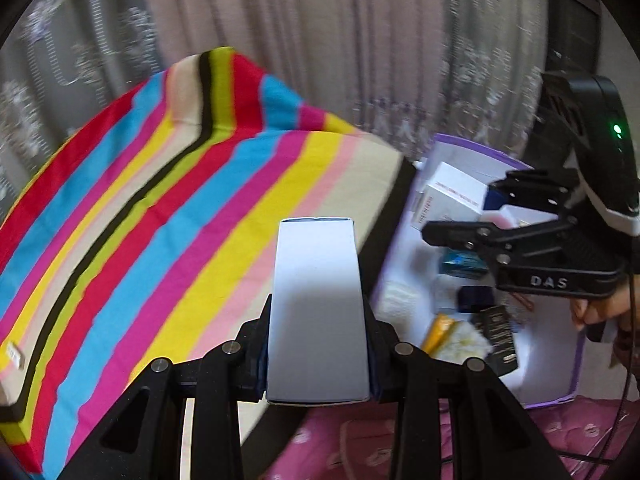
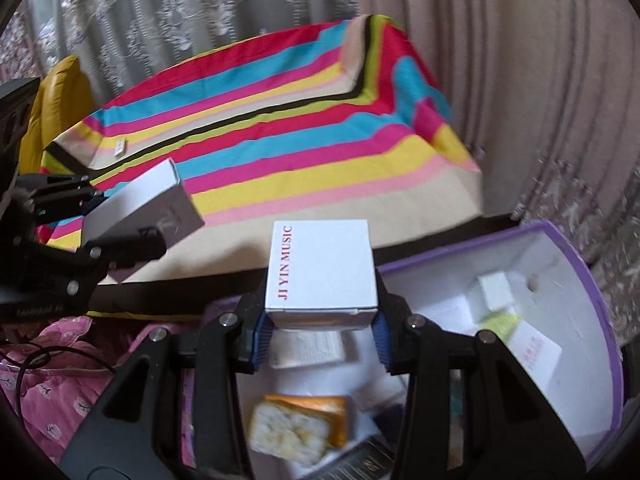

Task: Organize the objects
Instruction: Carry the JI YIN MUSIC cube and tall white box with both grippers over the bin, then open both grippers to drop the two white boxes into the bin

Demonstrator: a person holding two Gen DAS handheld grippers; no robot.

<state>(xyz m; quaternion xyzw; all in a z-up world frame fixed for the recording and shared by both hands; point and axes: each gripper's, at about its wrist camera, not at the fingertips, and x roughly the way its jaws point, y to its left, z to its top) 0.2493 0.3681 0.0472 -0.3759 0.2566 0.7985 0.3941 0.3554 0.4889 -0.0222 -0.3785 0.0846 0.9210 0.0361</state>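
The striped cloth [image 2: 280, 132] covers a table whose near edge runs just behind both grippers; most of its top lies bare, with only a small tag [image 2: 121, 147] near the far left edge. The cloth folds over the far right corner and hangs down the right side. Curtains [image 2: 520, 80] close in behind and to the right.

The left gripper [image 1: 318, 354] is clamped on a tall box [image 1: 318, 312], plain white card, smooth, rectangular. Its long axis runs forward along the fingers, far end over the cloth's near edge. From the right wrist view it tilts up and to the right.

The right gripper [image 2: 321, 338] pinches a cube box [image 2: 322, 272] of white card with red letters "JI YIN MUSIC" along its left edge, reading away from the camera. It is held above the bin [image 2: 600, 288], a white foam tub with a purple rim, just right of the table. Inside lie a sponge [image 2: 288, 434] with an orange side, soft and porous, small white boxes [image 2: 496, 290] and a dark packet [image 1: 498, 338]. A pink quilt [image 2: 48, 376] lies below, to the left.
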